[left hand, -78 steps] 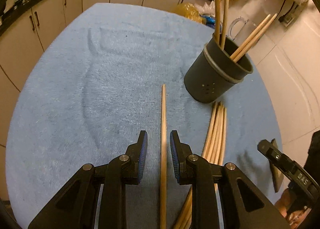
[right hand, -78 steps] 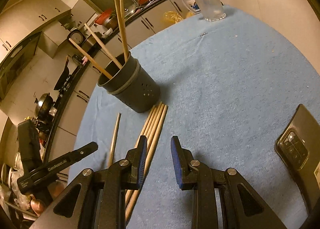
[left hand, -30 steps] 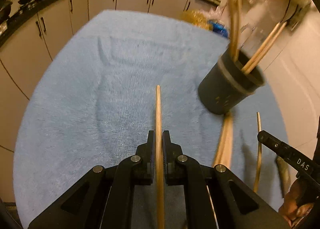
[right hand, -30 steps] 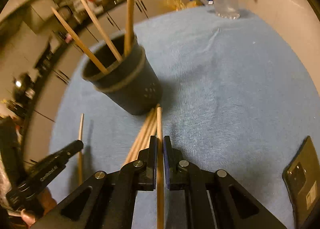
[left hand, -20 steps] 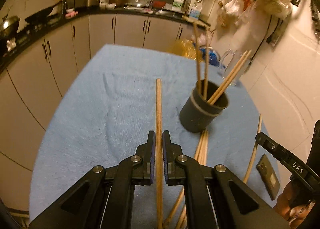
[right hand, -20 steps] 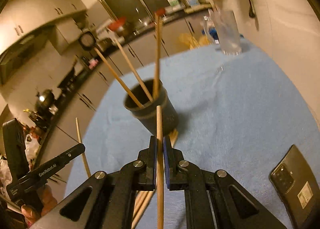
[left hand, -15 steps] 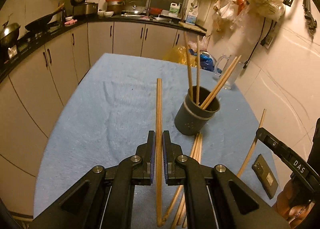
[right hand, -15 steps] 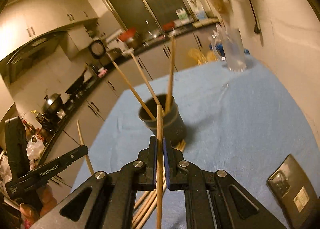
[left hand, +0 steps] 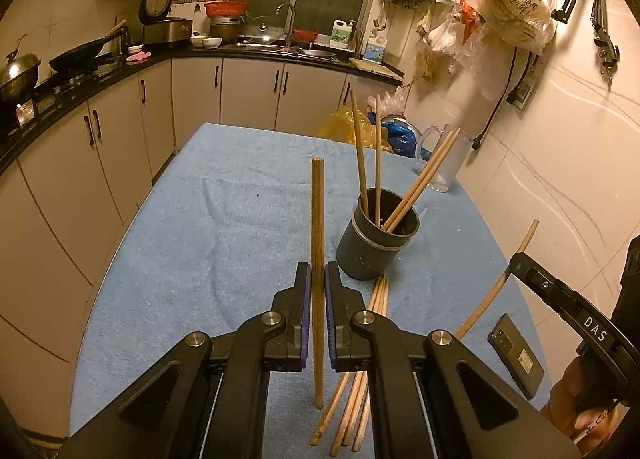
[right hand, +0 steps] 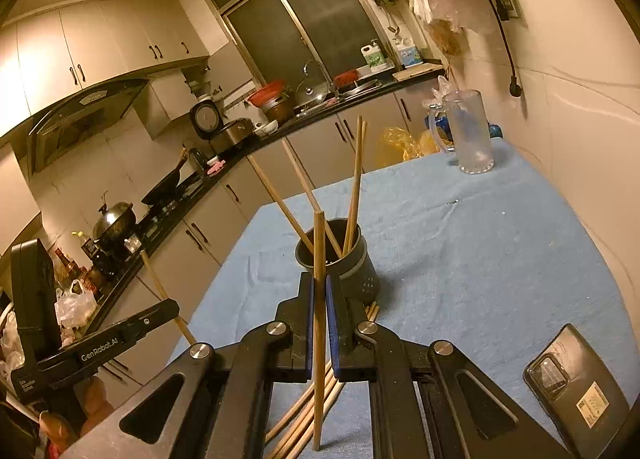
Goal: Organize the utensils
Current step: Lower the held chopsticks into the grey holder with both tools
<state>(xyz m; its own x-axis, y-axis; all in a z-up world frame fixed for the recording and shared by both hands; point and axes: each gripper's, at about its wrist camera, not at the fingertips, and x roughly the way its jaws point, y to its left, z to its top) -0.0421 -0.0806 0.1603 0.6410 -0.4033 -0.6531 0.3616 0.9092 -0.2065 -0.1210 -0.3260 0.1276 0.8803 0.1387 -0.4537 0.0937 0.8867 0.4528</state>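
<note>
My left gripper (left hand: 317,281) is shut on a wooden chopstick (left hand: 317,227), which stands lifted off the blue towel (left hand: 208,219). My right gripper (right hand: 319,291) is shut on another wooden chopstick (right hand: 319,243), also raised. A dark round utensil holder (left hand: 374,251) (right hand: 352,263) stands just ahead with several chopsticks leaning in it. Loose chopsticks (left hand: 360,387) (right hand: 308,415) lie on the towel in front of the holder. The right gripper's arm and its chopstick (left hand: 504,279) show at the right of the left wrist view; the left one's (right hand: 160,291) shows at the left of the right wrist view.
A black phone (left hand: 516,355) (right hand: 576,383) lies on the towel near the right edge. A clear glass mug (right hand: 468,135) (left hand: 444,163) stands at the far corner by the tiled wall. Kitchen cabinets and a counter with pots run along the left and back.
Both grippers closed on a chopstick each and lifted them off the towel. Both views rose and tilted up, so the holder now sits farther below and more of the kitchen shows.
</note>
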